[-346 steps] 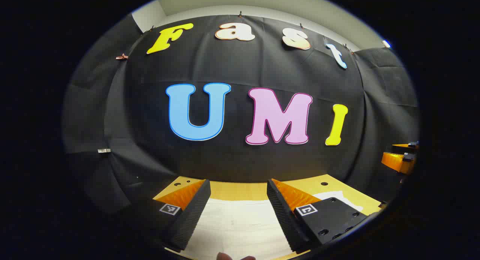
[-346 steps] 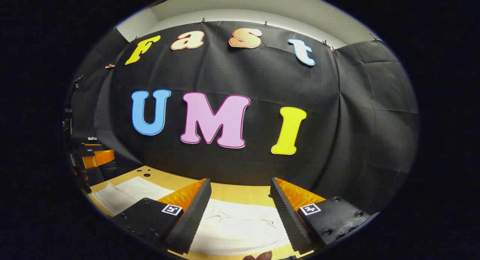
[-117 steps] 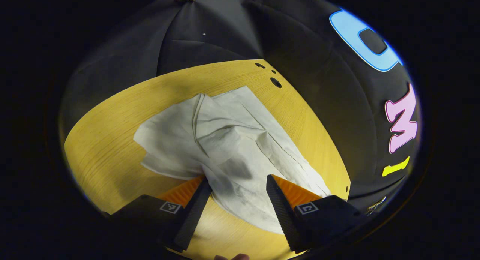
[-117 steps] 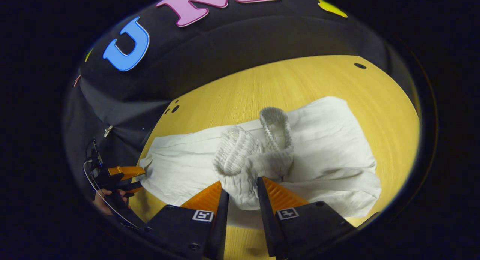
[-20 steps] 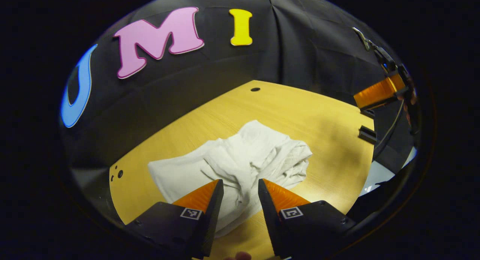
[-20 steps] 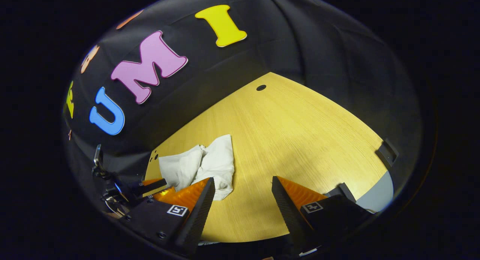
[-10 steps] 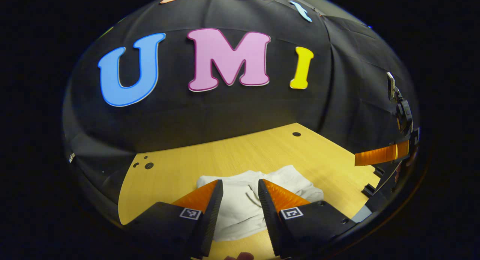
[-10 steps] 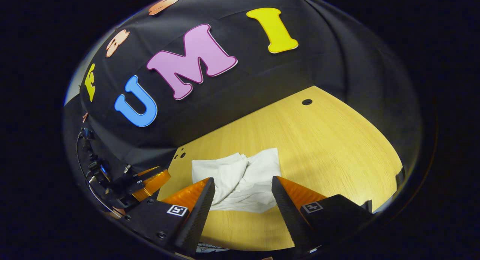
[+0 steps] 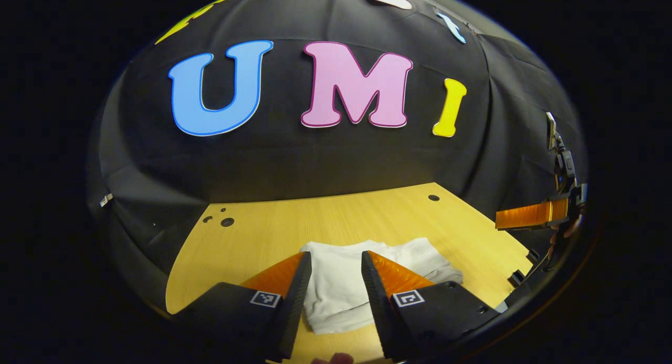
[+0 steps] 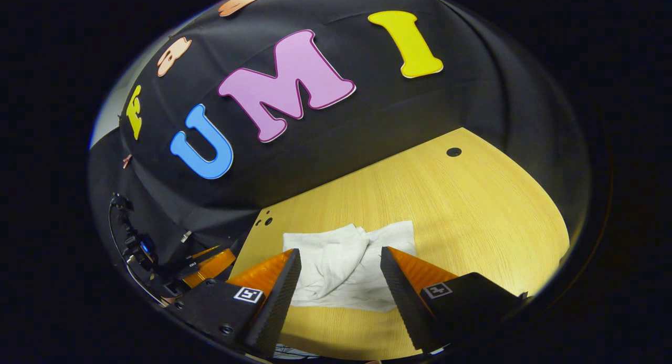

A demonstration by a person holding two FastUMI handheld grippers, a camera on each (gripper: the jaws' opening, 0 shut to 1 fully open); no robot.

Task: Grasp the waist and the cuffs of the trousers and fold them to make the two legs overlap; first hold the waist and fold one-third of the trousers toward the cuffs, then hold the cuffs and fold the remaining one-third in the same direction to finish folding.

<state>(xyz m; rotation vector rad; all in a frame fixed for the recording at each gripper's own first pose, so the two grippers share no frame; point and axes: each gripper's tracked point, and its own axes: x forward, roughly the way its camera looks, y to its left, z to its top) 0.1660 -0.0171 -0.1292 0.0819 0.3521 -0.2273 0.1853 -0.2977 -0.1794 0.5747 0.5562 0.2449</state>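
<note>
Left gripper view first: left gripper [image 9: 335,280] hovering low over the near part of the wooden table [image 9: 252,238], fingers spread with a gap between them and pinching nothing, so looks like a plain let-go pose rather than a grip. Sitting past the tips, the white trousers [image 9: 346,285] bundled into a small rumpled packet near the front edge, closer to the right side of the tabletop. Probably parked there because that's where the last fold landed; looks pretty much done, if a bit lumpy. Off at the far right edge, the right gripper [image 9: 530,216] held up in the air well apart from the cloth, with a bit of a hand [image 9: 564,232] behind it, likely just kept out of the way. Right gripper view next: fingers wide apart here too, nothing between them, hanging above the table [image 10: 472,206] and aimed down at the trousers [image 10: 346,269], top layer creased and slightly twisted down the middle. Down at the lower left, the left gripper [image 10: 210,267] just beside the packet. Can't tell whether the legs line up neatly inside the bundle.
</note>
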